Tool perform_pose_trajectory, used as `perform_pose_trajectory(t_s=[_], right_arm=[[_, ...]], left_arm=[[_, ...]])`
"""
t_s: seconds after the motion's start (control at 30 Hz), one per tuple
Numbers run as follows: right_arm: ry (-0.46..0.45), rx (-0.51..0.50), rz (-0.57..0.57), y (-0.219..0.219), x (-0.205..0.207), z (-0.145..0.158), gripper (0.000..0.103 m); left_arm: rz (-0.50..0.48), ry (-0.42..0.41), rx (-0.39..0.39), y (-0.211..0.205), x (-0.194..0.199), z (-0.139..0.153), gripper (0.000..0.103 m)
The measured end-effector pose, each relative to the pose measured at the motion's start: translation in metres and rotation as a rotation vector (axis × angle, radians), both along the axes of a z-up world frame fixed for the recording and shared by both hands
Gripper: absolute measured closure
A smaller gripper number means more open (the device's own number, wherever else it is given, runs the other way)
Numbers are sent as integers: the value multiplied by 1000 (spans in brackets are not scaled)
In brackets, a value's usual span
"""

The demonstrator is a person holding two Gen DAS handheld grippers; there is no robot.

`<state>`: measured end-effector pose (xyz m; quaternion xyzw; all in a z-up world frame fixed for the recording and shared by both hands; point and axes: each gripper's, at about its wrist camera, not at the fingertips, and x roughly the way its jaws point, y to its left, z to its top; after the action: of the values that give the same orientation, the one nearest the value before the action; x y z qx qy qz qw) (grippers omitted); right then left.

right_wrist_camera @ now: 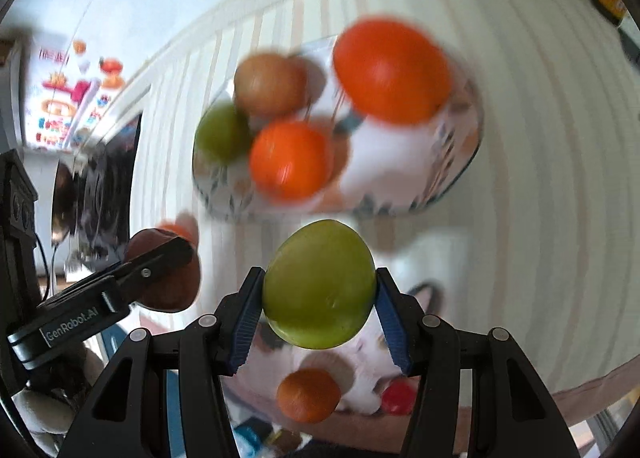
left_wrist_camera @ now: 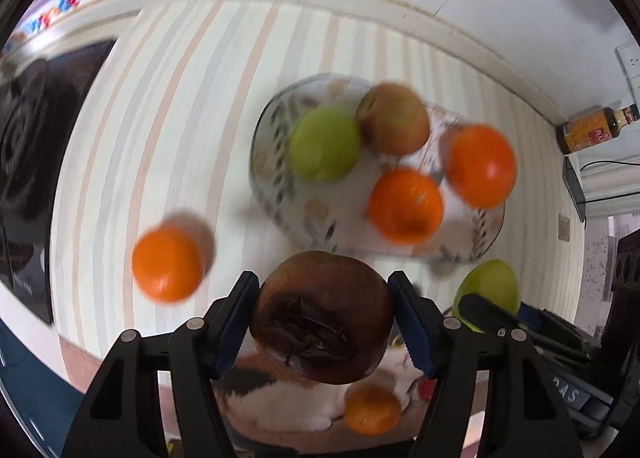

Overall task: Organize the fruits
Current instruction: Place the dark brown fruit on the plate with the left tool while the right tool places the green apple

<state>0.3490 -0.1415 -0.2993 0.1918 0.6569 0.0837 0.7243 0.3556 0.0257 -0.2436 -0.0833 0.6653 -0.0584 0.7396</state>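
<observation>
Dark fruit (left_wrist_camera: 322,318) clamped between left jaws — green apple (right_wrist_camera: 319,284), right.

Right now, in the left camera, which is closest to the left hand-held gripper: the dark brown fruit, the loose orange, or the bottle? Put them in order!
1. Dark brown fruit: held in the left hand-held gripper.
2. Loose orange: on the table, left.
3. Bottle: far right, by the wall.
</observation>
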Motion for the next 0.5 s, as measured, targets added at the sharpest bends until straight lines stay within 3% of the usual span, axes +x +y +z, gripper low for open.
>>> perform_pose_trajectory(t_s=[0.23, 0.5], right_arm=[[6, -91, -50, -33, 39, -12, 46], [16, -121, -45, -29, 46, -26, 46]], left_arm=[[-31, 12, 27, 9, 45, -19, 38], [-27, 57, 46, 4, 64, -48, 38]])
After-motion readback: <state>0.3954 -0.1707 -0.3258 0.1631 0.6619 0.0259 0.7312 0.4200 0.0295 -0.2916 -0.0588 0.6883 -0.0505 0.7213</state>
